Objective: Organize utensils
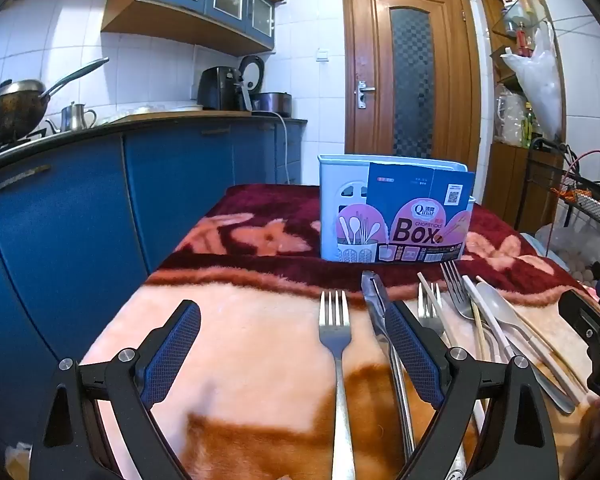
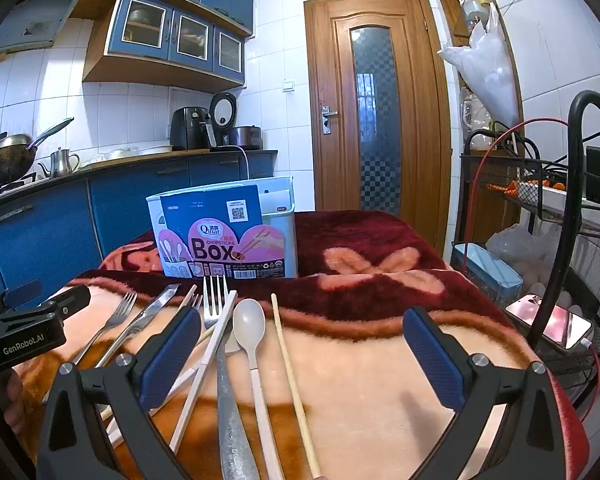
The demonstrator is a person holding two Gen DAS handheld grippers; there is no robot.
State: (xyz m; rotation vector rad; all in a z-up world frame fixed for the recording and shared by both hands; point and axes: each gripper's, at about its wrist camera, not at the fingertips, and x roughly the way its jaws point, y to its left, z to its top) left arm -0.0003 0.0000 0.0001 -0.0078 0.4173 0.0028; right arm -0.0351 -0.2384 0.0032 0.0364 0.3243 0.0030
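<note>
A white utensil holder (image 1: 340, 216) with a blue and pink "Chopsticks Box" label stands at the back of the blanket-covered table; it also shows in the right wrist view (image 2: 284, 236). Several utensils lie in front of it. My left gripper (image 1: 294, 330) is open above a metal fork (image 1: 334, 332), with a knife (image 1: 374, 300) by its right finger. My right gripper (image 2: 302, 338) is open above a white spoon (image 2: 250, 326), a wooden chopstick (image 2: 290, 364), a white chopstick (image 2: 216, 340) and a fork (image 2: 215, 292). The left gripper (image 2: 32, 312) shows at the left of the right wrist view.
A pink and maroon blanket (image 1: 240, 320) covers the table. Blue kitchen cabinets (image 1: 100, 208) with a wok (image 1: 12, 108) and kettle run along the left. A wooden door (image 1: 412, 68) is behind. A black wire rack (image 2: 540, 208) stands at the right, with a phone (image 2: 548, 320).
</note>
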